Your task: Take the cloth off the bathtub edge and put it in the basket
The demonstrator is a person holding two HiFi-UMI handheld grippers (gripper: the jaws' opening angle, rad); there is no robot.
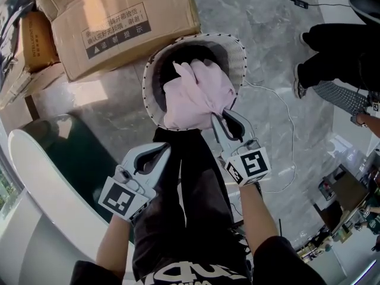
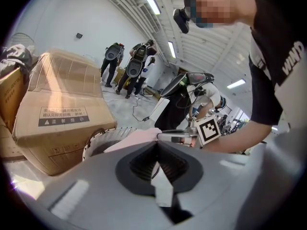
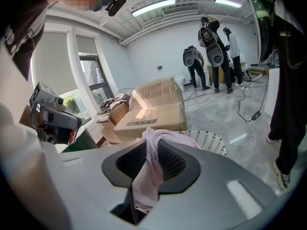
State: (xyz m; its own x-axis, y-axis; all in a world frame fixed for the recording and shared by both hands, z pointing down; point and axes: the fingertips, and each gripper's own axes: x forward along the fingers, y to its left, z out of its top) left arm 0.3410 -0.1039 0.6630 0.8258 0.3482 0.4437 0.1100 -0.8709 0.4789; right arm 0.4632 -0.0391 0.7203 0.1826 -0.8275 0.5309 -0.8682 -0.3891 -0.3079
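Head view: we count one cloth [image 1: 193, 97], off the tub [image 1: 41, 177] and bunched over the one basket [image 1: 237, 52] at 12 o'clock. We judge only the release is left.

Left gripper view: of two claws, our left claw [image 2: 157, 143] is closed on nothing.

Right gripper view: our right claw [image 3: 152, 138] pinches the cloth, with the basket at 2 o'clock.

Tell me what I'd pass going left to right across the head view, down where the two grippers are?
bathtub → left gripper → right gripper → cable
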